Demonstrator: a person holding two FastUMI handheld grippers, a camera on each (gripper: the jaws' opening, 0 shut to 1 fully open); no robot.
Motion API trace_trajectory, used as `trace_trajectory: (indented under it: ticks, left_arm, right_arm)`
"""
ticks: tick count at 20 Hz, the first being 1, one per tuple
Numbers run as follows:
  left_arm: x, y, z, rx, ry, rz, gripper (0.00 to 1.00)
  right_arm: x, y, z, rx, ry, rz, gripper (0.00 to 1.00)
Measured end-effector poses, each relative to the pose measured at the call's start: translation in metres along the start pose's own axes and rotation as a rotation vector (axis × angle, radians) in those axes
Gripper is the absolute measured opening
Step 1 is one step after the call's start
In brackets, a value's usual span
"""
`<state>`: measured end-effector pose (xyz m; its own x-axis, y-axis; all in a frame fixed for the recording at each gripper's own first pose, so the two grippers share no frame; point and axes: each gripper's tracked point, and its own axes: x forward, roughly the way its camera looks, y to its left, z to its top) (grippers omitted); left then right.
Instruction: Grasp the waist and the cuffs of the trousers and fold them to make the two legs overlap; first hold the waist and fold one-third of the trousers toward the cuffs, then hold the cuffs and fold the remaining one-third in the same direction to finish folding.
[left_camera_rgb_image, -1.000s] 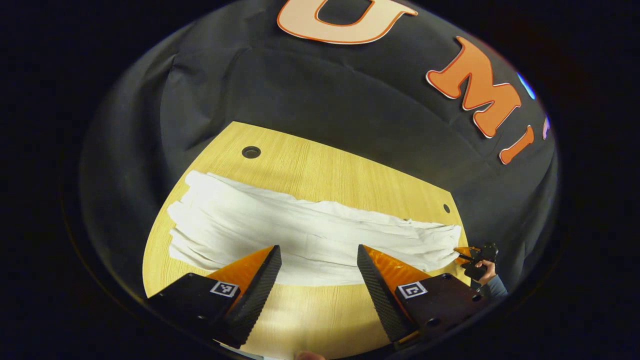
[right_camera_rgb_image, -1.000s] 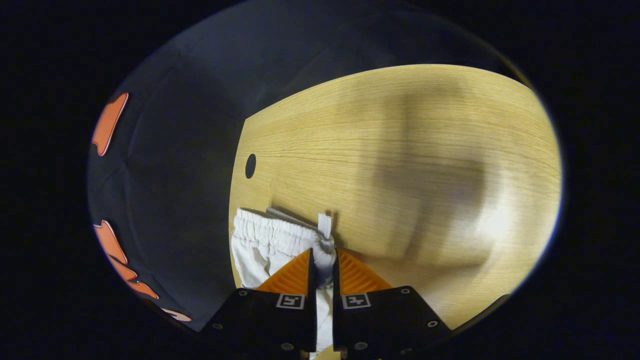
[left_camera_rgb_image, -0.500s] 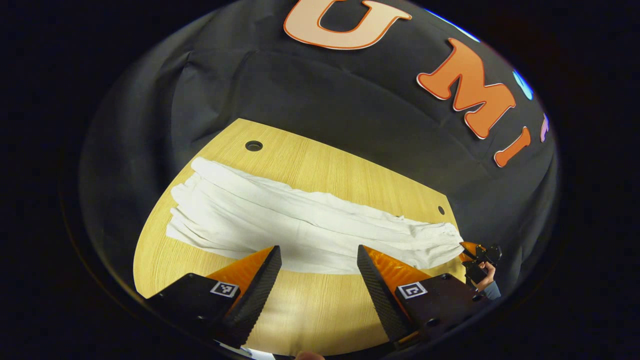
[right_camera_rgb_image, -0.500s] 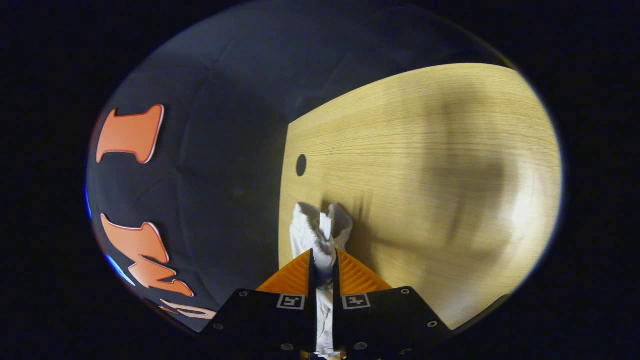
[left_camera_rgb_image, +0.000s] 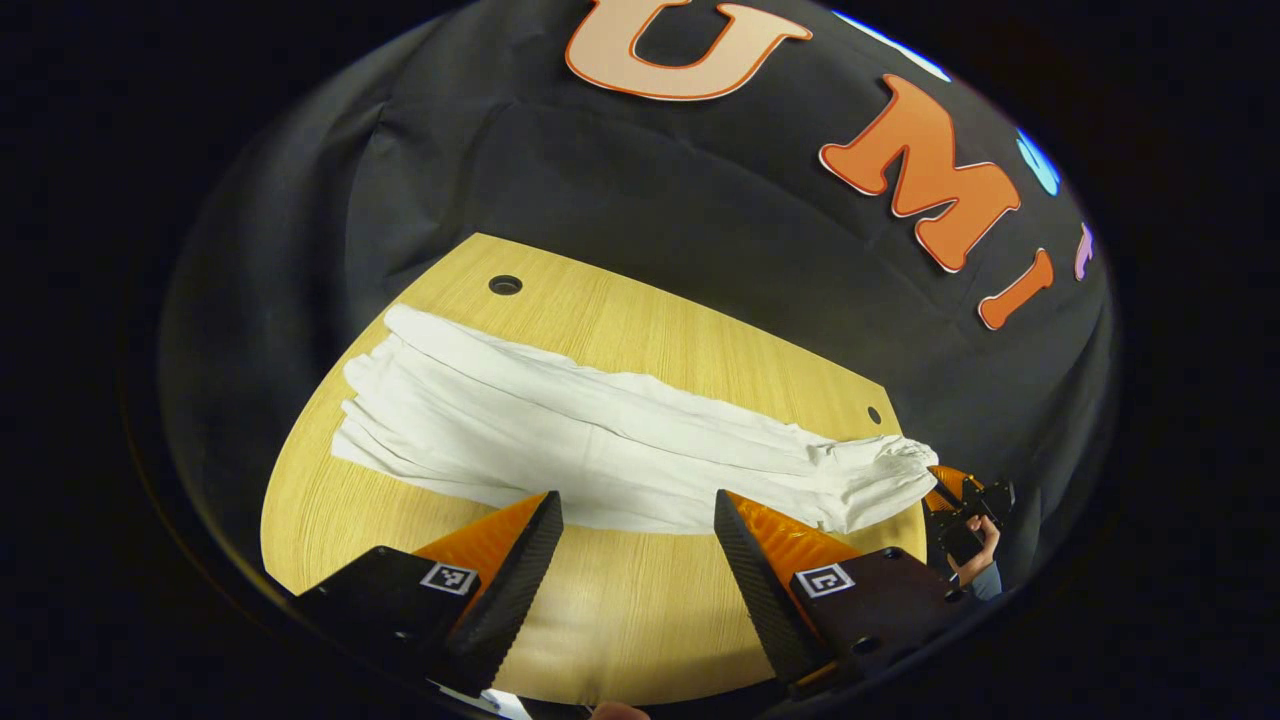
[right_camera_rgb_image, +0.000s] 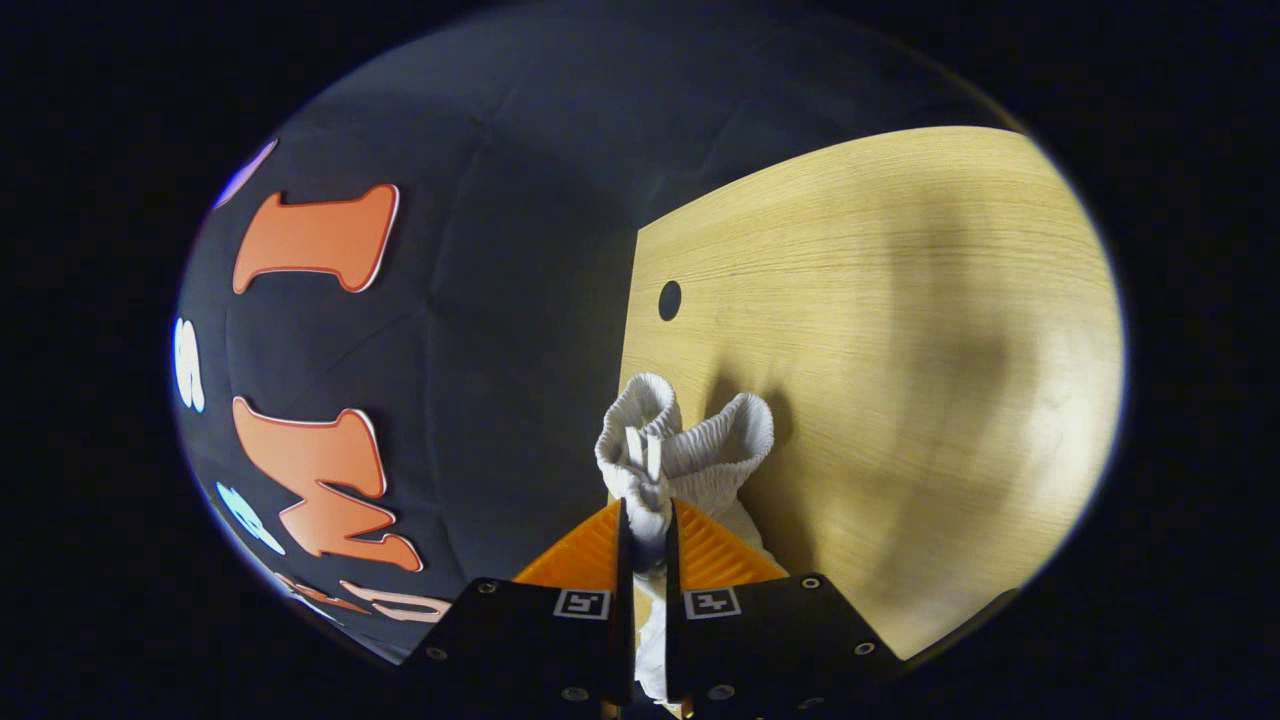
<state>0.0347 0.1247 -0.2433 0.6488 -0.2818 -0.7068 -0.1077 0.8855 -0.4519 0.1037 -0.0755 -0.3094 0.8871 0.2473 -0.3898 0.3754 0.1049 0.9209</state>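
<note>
Trousers: white trousers (left_camera_rgb_image: 600, 450) lie stretched on the wooden table (left_camera_rgb_image: 640, 610); in the left gripper view the long axis runs from about 10 o'clock to 4 o'clock, both legs side by side and creased lengthwise.
Cuffs: the cuff end (left_camera_rgb_image: 375, 410) lies flat toward 10 o'clock, near the table's left edge.
Waist: the gathered waistband (left_camera_rgb_image: 890, 470) is at the 4 o'clock end, bunched and raised off the table; in the right gripper view it (right_camera_rgb_image: 690, 445) stands up as two puckered loops at 12 o'clock from the fingertips.
Left gripper: the left gripper (left_camera_rgb_image: 638, 530) has its fingers spread wide, holding nothing, above bare table just short of the trousers' near edge at mid-length.
Right gripper: the right gripper (right_camera_rgb_image: 645, 535) is closed to a narrow slit, both fingers pinching the waistband, with cloth trailing down between them; in the left gripper view it (left_camera_rgb_image: 950, 495) sits at 4 o'clock, touching the waist end, held by a hand (left_camera_rgb_image: 975, 545).
Table holes: one round hole (left_camera_rgb_image: 505, 284) beyond the cuffs at 11 o'clock, a smaller hole (left_camera_rgb_image: 874, 414) near the waist; the latter shows in the right gripper view (right_camera_rgb_image: 669, 300) at 12 o'clock.
Obstructions: cloth wall (left_camera_rgb_image: 620, 170) behind the table's far edge.
</note>
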Motion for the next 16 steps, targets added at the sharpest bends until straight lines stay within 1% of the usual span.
trace_trajectory:
  ticks: [6, 8, 10, 13, 16]
  left_arm:
    - [-0.002, 0.017, 0.001, 0.013, 0.017, -0.041, 1.00]
    - [-0.005, 0.028, -0.001, 0.014, 0.019, -0.054, 1.00]
    - [-0.010, 0.041, -0.002, 0.005, 0.034, -0.050, 0.99]
    - [-0.005, 0.064, -0.010, -0.014, 0.052, -0.051, 1.00]
    - [-0.001, 0.085, -0.007, -0.023, 0.053, -0.046, 1.00]
  right_arm:
    - [-0.002, -0.001, 0.002, -0.022, -0.017, 0.050, 0.13]
    - [0.000, -0.002, 0.002, -0.037, -0.009, 0.048, 0.12]
    - [0.006, -0.002, 0.000, -0.041, -0.012, 0.044, 0.13]
    - [0.005, -0.002, 0.000, -0.038, -0.020, 0.044, 0.13]
    - [0.005, -0.003, -0.003, -0.049, -0.016, 0.038, 0.12]
